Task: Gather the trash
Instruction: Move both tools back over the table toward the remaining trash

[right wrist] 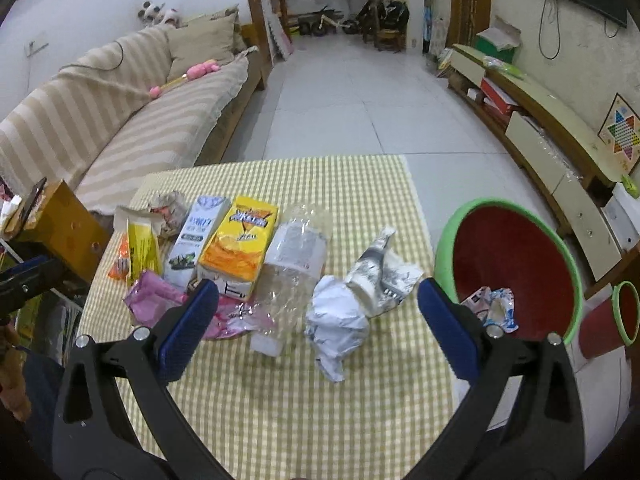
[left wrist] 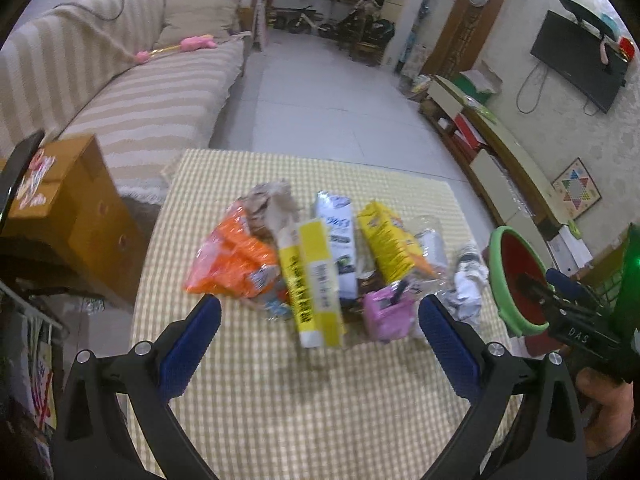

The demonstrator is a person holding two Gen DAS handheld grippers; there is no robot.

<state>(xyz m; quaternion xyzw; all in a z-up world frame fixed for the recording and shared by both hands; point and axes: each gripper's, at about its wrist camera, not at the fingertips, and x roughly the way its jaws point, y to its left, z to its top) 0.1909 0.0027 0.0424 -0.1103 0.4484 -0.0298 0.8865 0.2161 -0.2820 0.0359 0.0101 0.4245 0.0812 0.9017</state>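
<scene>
A heap of trash lies on the yellow checked table (left wrist: 280,400): an orange wrapper (left wrist: 232,260), a yellow box (left wrist: 314,284), a white carton (left wrist: 338,240), a yellow packet (left wrist: 386,244), a pink wrapper (left wrist: 386,312) and crumpled white paper (left wrist: 466,288). My left gripper (left wrist: 320,320) is open above the yellow box. My right gripper (right wrist: 318,312) is open over the crumpled white paper (right wrist: 340,320), next to a clear plastic bottle (right wrist: 292,264). A red bin with a green rim (right wrist: 516,264) stands to the right and holds a wrapper (right wrist: 494,304).
A striped sofa (right wrist: 120,128) runs along the left. A cardboard box (left wrist: 76,208) stands by the table's left edge. A TV cabinet (right wrist: 552,152) lines the right wall. A smaller red cup with a green rim (right wrist: 616,320) stands right of the bin.
</scene>
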